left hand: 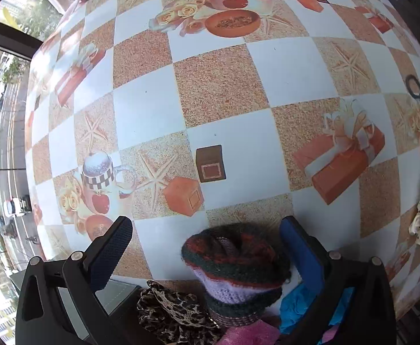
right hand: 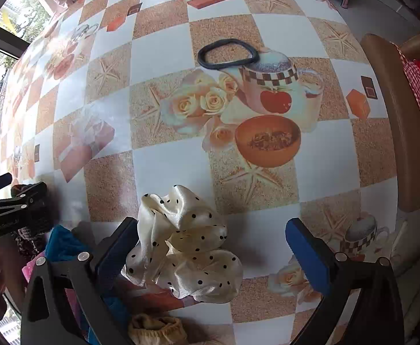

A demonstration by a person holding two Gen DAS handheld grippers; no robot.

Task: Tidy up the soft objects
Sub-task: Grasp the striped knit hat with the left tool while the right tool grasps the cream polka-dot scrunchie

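In the left wrist view my left gripper (left hand: 208,244) is open above a pile of soft things. A knitted scrunchie (left hand: 235,261) in dark green, red and lavender lies between its fingers, nearer the right one. Below it are a leopard-print scrunchie (left hand: 169,307), a blue cloth (left hand: 296,307) and a pink piece (left hand: 250,335). My right gripper (right hand: 213,244) is open around a cream satin scrunchie with black dots (right hand: 187,247), which touches the left finger and lies on the table. A black hair band (right hand: 227,54) lies farther out.
The table (right hand: 164,172) wears a checked cloth with printed cups and gift boxes. A yellowish scrunchie (right hand: 155,330) lies at the bottom edge. A brown chair back (right hand: 391,115) stands at the right edge. Windows are on the left.
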